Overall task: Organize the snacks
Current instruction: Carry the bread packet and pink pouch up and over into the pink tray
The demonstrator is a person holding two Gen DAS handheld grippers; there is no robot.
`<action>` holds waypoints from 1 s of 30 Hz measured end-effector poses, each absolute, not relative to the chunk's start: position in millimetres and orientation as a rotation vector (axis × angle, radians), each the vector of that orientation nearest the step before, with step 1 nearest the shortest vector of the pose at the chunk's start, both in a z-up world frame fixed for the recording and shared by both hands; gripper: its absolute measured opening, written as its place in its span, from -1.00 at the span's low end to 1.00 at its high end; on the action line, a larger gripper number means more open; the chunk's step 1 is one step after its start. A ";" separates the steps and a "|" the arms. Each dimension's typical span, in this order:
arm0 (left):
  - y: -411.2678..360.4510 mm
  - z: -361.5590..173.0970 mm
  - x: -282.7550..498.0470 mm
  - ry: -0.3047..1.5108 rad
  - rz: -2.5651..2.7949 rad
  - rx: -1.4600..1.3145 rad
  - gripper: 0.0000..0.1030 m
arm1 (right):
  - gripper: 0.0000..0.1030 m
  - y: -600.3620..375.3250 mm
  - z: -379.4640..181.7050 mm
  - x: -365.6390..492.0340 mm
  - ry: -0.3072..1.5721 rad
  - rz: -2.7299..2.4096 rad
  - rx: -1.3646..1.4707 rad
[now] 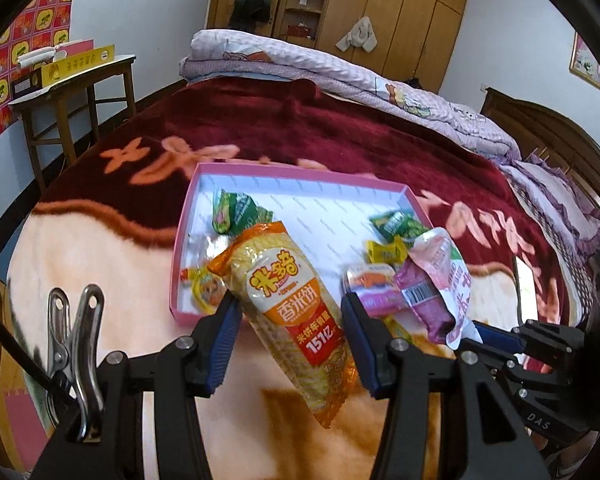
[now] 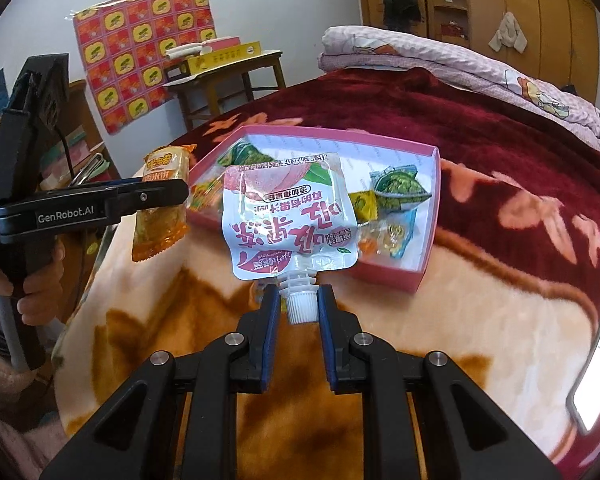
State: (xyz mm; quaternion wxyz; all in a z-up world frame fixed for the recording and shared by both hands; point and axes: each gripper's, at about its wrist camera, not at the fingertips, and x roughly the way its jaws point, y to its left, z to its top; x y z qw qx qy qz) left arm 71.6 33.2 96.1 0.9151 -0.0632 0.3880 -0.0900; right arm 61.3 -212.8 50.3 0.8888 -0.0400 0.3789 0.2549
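Left wrist view: the left gripper [image 1: 290, 320] looks spread wide around the rice cracker pack [image 1: 286, 304], yet the pack hangs in the air, so whether it's truly pinched is impossible to tell here. If only a corner is caught, it could drop onto the bed [image 1: 100, 280] short of the pink box [image 1: 188, 216].

Right wrist view: the right gripper [image 2: 299, 304] is clenched on the white cap of the jelly pouch [image 2: 290, 216], held in front of the box. That pouch could swing and bump the candies [image 2: 396, 188] inside.
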 end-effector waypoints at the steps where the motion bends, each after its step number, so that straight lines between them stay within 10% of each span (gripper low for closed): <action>1: 34.6 95.0 76.3 0.796 -0.185 -0.132 0.04 | -0.61 -211.8 50.6 64.9 0.788 0.529 -0.084; 30: 52.4 76.0 143.5 0.799 -0.092 -0.147 0.07 | -0.61 -193.2 41.1 134.3 0.796 0.479 -0.011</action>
